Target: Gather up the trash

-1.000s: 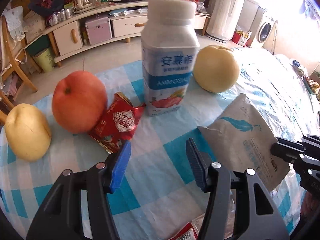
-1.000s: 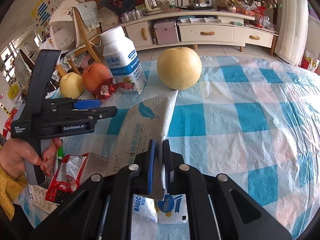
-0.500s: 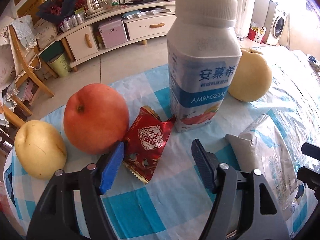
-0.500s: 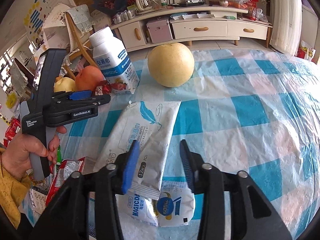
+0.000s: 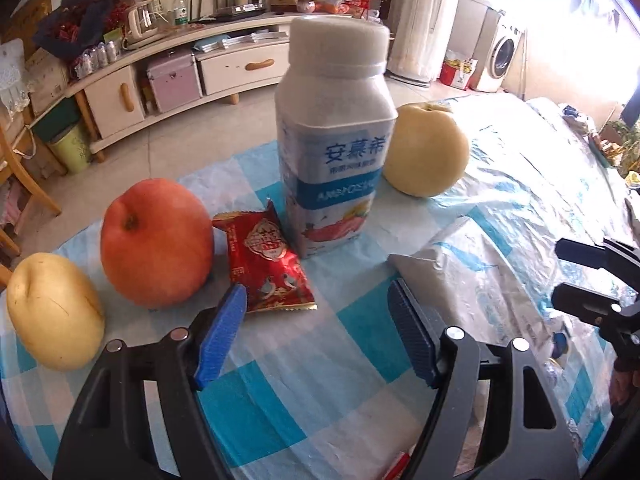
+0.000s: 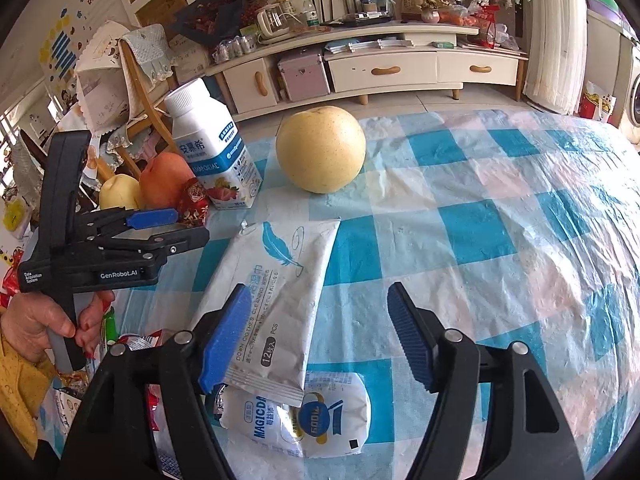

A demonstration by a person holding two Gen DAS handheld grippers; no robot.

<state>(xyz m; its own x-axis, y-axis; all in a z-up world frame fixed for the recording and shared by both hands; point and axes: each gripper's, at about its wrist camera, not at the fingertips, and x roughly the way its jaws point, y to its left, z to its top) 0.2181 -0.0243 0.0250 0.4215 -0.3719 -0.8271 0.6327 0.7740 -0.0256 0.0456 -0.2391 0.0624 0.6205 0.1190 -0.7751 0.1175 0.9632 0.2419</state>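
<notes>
The left claw (image 5: 316,334) stands wide open and empty, its left pad just touching the near edge of the red snack wrapper (image 5: 267,258) lying flat on the surface just ahead. The red apple (image 5: 156,242) crowds the wrapper's left side and the yogurt bottle (image 5: 334,136) stands just beyond on the right, so a careless close could nudge either. The right claw (image 6: 316,334) is likewise wide open and empty above the white wipes packet (image 6: 276,292); flat foil may slip from the pads.
</notes>
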